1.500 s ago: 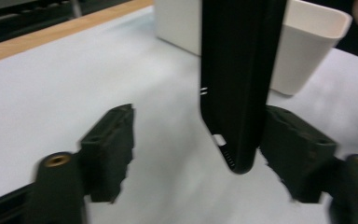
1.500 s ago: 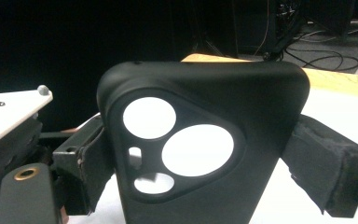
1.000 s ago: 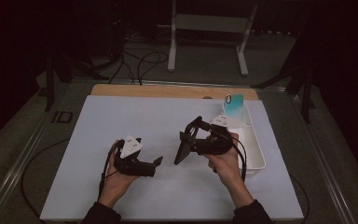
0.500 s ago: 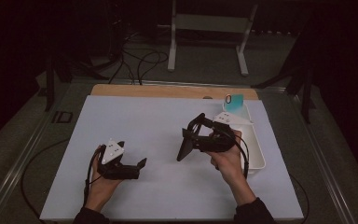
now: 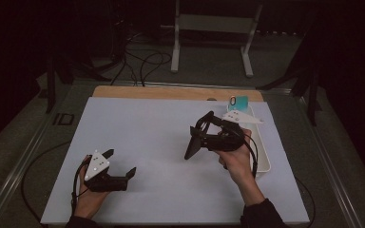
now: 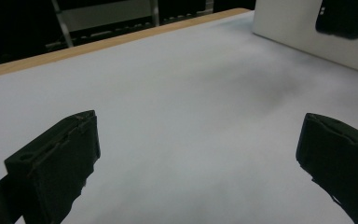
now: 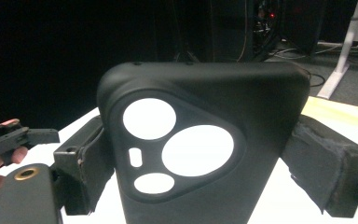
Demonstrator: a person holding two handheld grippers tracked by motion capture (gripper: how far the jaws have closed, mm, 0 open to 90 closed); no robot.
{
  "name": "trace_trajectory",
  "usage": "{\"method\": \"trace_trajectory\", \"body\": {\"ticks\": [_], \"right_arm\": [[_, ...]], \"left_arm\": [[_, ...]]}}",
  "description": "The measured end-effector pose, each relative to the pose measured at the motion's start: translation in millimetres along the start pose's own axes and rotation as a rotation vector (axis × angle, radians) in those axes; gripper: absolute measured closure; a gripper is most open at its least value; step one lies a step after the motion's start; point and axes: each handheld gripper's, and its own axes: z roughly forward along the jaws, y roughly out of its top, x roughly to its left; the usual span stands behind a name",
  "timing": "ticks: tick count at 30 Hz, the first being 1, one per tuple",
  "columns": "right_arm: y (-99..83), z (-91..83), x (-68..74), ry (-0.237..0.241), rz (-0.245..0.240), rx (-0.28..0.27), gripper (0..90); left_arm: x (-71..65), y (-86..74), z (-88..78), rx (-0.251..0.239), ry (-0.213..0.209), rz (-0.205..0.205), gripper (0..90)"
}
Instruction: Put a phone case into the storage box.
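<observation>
Between the two jaws of the right gripper point(image 7: 200, 154) sits a black phone case point(image 7: 200, 140), clamped by its side edges, camera cut-outs facing the lens. The high view puts this right gripper point(image 5: 193, 138) above the middle-right of the counter point(image 5: 147, 128), case point(image 5: 191, 147) hanging tilted with its lower end close to the white sheet; contact with the sheet cannot be told.

Left gripper point(image 5: 121, 164) rests low at the near-left of the counter, jaws spread wide and empty; its own view looks across bare sheet between the pads point(image 6: 56, 158). The two grippers are well apart.

A white tray point(image 5: 261, 156) lies just right of the right hand point(image 5: 235, 159), along the counter's right edge. At the tray's far end stands a small teal item point(image 5: 240, 101), too small to identify.

Judgement: the step in hand looks like carrying the case out over open counter to set down or hand across.

Notes for doing it well:
- keep the squeeze on the side rims; a soft case may bow and spring out.
- lower the bottom edge first, then lay it flat.
- release only once it is supported.
- if handing over, bring the left gripper to the free lower end, clear of the cut-outs.
</observation>
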Motion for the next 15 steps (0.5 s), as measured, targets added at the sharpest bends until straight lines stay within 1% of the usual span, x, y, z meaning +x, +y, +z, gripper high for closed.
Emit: {"method": "trace_trajectory", "body": {"ticks": [2,3,7,9,12,15], "right_arm": [[1.0,-0.2,-0.6,-0.002,-0.003,-0.001,14.4],[2.0,-0.4,-1.3,-0.006,-0.007,-0.001,14.4],[6.5,-0.9,-5.0,-0.020,-0.006,-0.003,14.5],[9.1,-1.1,-6.6,-0.028,-0.017,-0.003,14.5],[11.3,-1.5,-8.4,-0.034,-0.022,-0.005,14.4],[17.3,-1.3,-12.8,-0.055,-0.027,-0.006,14.4]], "left_arm": [[0.9,-1.2,-1.6,-0.003,-0.003,-0.004,0.0],[2.4,-3.0,-4.9,-0.006,0.007,-0.005,0.0],[4.6,-6.0,-9.0,-0.025,0.015,-0.015,0.0],[4.7,-6.9,-9.3,-0.030,0.016,-0.019,0.0],[4.4,-8.4,-8.2,-0.025,0.021,-0.012,0.1],[4.6,-8.5,-8.2,-0.029,0.023,-0.013,0.1]]}}
